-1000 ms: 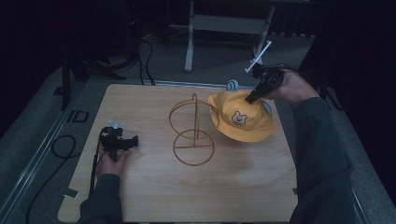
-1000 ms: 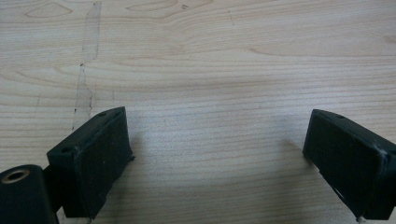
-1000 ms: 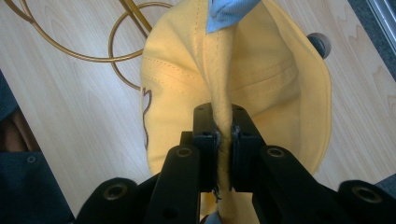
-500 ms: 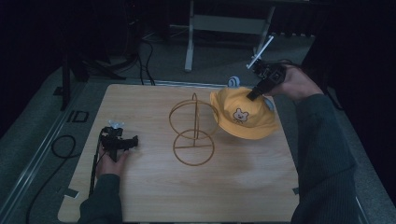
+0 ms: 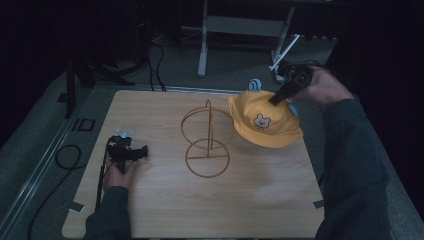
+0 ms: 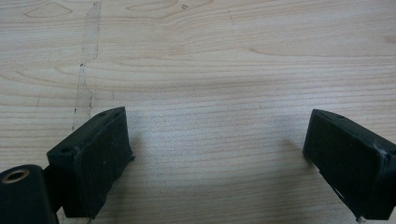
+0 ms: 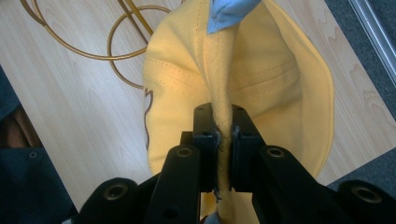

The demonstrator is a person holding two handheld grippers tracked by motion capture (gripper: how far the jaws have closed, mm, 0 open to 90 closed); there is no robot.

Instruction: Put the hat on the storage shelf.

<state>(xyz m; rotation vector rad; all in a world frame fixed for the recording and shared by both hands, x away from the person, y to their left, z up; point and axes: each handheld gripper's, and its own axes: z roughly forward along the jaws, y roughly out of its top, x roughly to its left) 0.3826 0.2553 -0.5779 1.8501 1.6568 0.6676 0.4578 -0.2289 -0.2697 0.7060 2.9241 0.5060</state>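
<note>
One yellow fabric hat point(image 5: 263, 123) hangs pinched in the right gripper point(image 5: 278, 96), lifted above the far right part of the wooden table point(image 5: 260, 200), just beside the single wire stand point(image 5: 207, 141); whether its brim brushes the stand's upper ring cannot be told from the high view. In the right gripper view the two black jaws are clamped together on a bunched fold of the hat's soft, slightly fuzzy cloth point(image 7: 223, 116), with rows of stitching curving across the brim and a scrap of light blue lining point(image 7: 229, 10) showing at the top. One small cartoon bear face point(image 5: 261, 121) is printed on the crown, white with dark outline. The stand is thin golden-brown metal wire: one flat ring lying on the table, one upright ring rising from it, and a straight post through the middle. The left gripper point(image 5: 134, 152) rests near the table's left edge in the person's left hand point(image 5: 120, 172), well apart from the hat; in the left gripper view its two blocky black jaws stand wide apart with nothing but pale wood grain point(image 6: 215, 93) between them. The tabletop is one light, rounded-corner board with fine straight grain. Two dark knitted sleeves point(image 5: 350, 165) come in from the bottom of the high view.
</note>
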